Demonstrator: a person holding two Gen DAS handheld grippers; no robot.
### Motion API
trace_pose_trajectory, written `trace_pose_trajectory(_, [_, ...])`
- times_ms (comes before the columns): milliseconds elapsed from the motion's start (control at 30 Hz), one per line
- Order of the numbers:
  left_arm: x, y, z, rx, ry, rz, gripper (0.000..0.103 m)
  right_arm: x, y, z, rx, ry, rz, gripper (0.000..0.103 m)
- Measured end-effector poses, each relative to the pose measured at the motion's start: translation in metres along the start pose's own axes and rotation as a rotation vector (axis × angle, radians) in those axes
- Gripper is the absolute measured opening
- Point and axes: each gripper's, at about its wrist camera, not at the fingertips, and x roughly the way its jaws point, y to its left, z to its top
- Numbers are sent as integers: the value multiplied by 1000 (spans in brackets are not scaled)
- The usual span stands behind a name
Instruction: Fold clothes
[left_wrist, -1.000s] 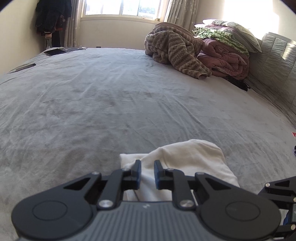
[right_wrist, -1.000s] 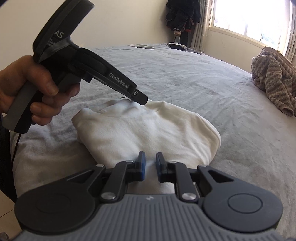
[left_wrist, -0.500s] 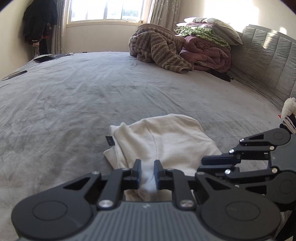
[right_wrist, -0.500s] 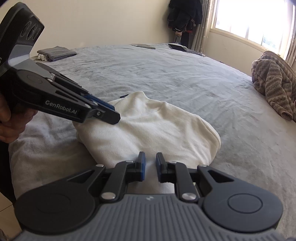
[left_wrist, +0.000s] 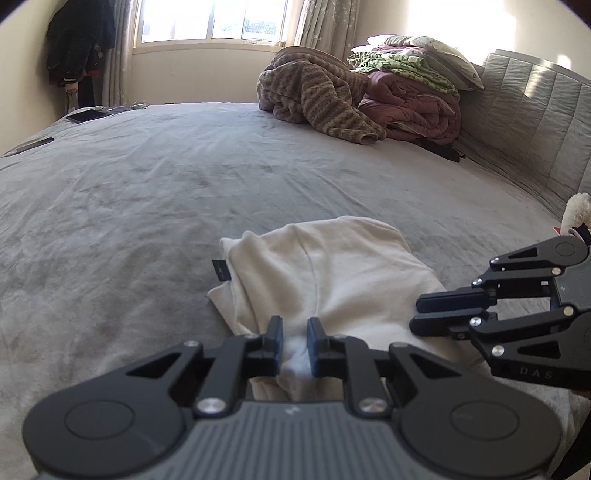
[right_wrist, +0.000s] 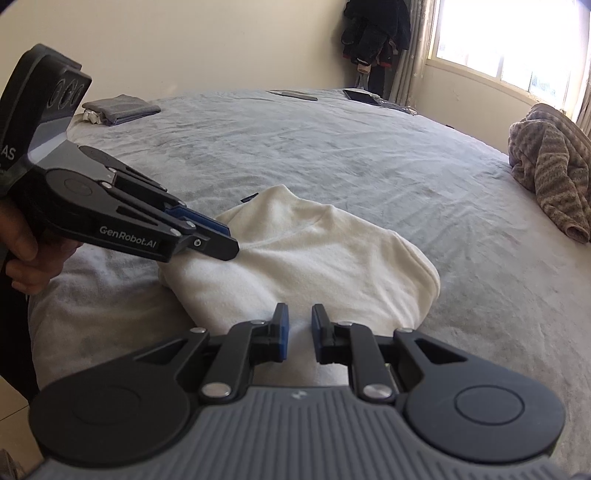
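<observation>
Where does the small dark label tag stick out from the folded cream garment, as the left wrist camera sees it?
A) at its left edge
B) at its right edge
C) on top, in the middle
A: the dark tag pokes out at the left edge of the cream garment, onto the grey bedspread.

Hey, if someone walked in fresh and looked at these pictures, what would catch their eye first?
Probably the cream folded garment lying on the grey bed, with the left gripper and right gripper both low at its near edge. Next, the heap of a brown striped blanket and pink and green quilts at the far end by the headboard.
</observation>
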Motion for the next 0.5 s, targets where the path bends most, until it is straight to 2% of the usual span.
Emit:
trace_pose_trajectory(200, [0,0,-3,6,-7,-2,16,-19,-25,-2,101,63,99,18])
trace_pose_trajectory(333, [2,0,-3,4,-7,1,16,-14,-31,-15,153,86,95,17])
trace_pose_trajectory(500, [3,2,-4,-13,-8,-6,16,-13,-24,-13,130,90,69,18])
